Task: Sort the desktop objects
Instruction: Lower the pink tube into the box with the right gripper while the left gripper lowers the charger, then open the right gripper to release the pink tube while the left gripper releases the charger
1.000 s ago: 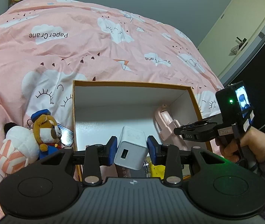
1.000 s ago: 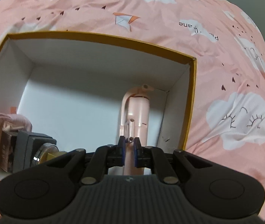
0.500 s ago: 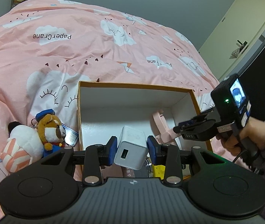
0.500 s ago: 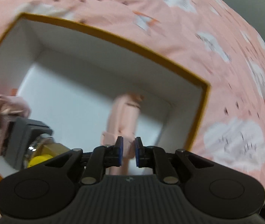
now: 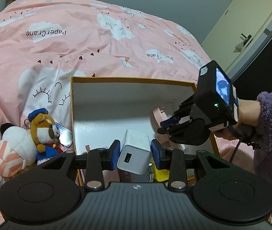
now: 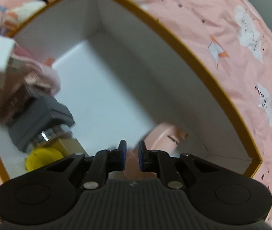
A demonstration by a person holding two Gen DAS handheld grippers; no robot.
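Right above the near edge of the open white cardboard box with the mustard-yellow rim (image 5: 132,80), my left gripper (image 5: 135,154) has its blue pads clamped on the small white cube-shaped USB charger (image 5: 135,154), same as a second ago, so that one's still waiting to be dropped in. Under it, inside the box near the front, I can see the grey-capped bottle with the yellow base (image 6: 40,126) lying on its side.

Bit further into the box, on its right side, my right gripper (image 6: 130,154) has let go of the pale pink plastic handheld gadget (image 6: 162,137). A second ago the pads were pinched on it; now it lies on the box floor against the right wall and the jaws are nearly together with nothing gripped. The view has also rolled round a fair bit and it's blurry. So I'd say the pink thing is sorted and the charger's next.

Left of the box, outside it, the brown plush bear in blue (image 5: 44,128) and the white striped plush (image 5: 14,147) sit on the pink cloud-print duvet (image 5: 78,44), not sorted yet.
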